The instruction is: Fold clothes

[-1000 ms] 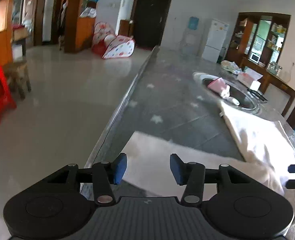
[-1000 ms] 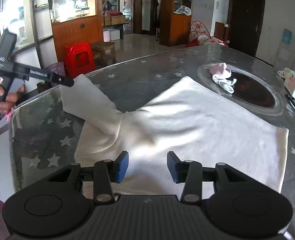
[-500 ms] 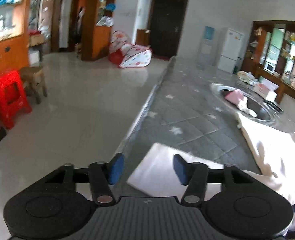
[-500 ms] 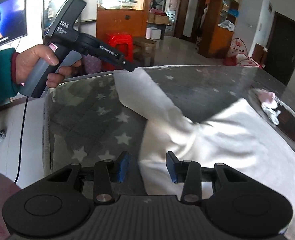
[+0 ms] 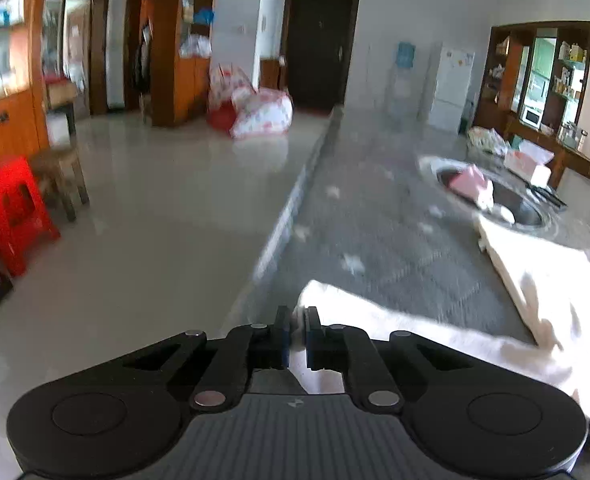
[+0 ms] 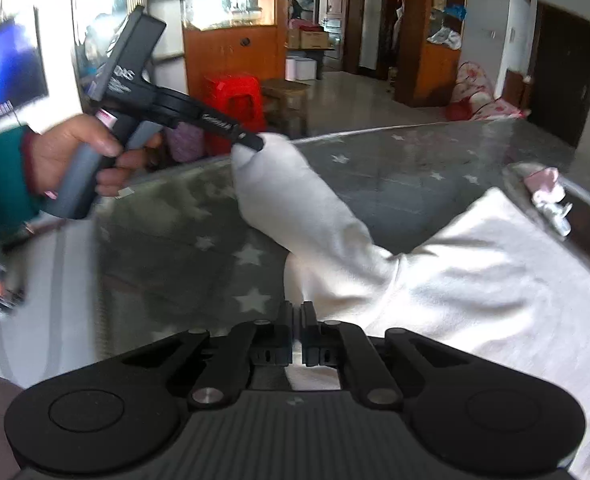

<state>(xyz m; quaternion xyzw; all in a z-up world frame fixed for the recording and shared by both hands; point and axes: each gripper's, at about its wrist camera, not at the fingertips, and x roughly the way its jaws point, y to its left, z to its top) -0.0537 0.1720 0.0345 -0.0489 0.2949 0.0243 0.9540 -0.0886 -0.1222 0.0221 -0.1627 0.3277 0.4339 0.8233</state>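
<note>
The right gripper (image 6: 297,330) pinches the near edge of the white garment (image 6: 475,280), which lies spread on the star-patterned table (image 6: 175,240). Farther left, the left gripper (image 5: 296,334) is clamped on the sleeve (image 6: 295,200) cuff, lifting it above the tabletop. Beyond, a pink cloth (image 6: 545,178) sits in the round recess.

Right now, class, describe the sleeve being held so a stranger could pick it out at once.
Find the star-patterned table, then the white garment spread on it. The sleeve stretches toward the table's edge; unlike the flat body, its cuff is lifted, pinched in the left gripper.
</note>
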